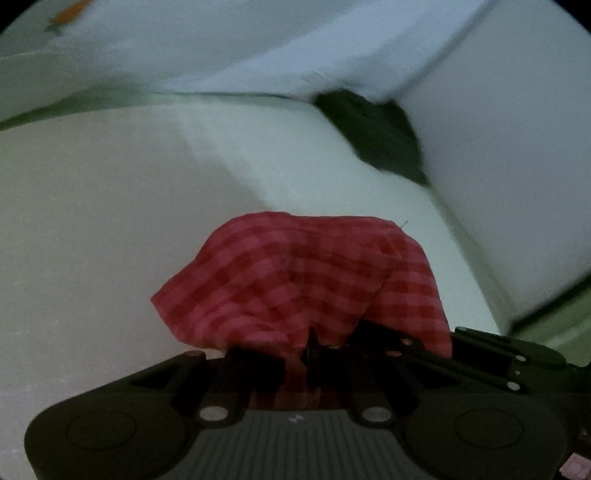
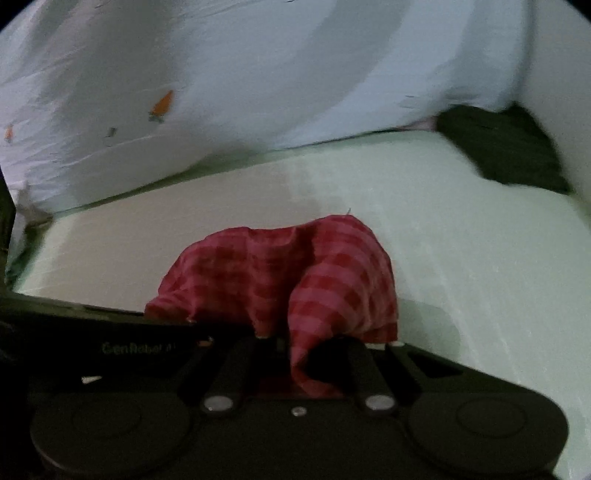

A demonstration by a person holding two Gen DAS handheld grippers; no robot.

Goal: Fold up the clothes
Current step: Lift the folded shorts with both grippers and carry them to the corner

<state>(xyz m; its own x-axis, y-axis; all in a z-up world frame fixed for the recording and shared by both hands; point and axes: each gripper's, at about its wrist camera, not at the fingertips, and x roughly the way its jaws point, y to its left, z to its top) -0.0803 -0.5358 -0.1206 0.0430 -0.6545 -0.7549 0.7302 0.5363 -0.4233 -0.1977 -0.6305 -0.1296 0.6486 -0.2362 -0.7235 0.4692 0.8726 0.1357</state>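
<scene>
Lighting is pretty dim and both views are a bit smeared, so take the fine detail loosely. Starting on the left: the pale work surface [image 1: 92, 240] is a flat off-white slab that goes greenish toward its far edge. Behind it hangs a white sheet [image 1: 207, 40] with little orange carrot prints [image 1: 72, 11] up in the corner. Further right in the left wrist view there's a dark green bundle [image 1: 373, 133] tucked into the back corner where the sheet meets a plain white panel [image 1: 509, 155] that runs along the right side.

Same setup from the right wrist view: surface [image 2: 461, 240], sheet backdrop [image 2: 258, 74] with a carrot [image 2: 162, 103], and the dark bundle [image 2: 506, 147] at the far right.

Now the main bit. The red checked cloth [image 1: 295, 280] is bunched up right at the tips of the left gripper [image 1: 308, 347], jaws pinched together on a fold of it, fabric spilling over the fingers. The right gripper [image 2: 295, 343] is likewise clamped on the cloth [image 2: 280, 277], which humps up in front of it and hides most of its fingers. The other gripper's black body pokes in at the edge of each view, close alongside.
</scene>
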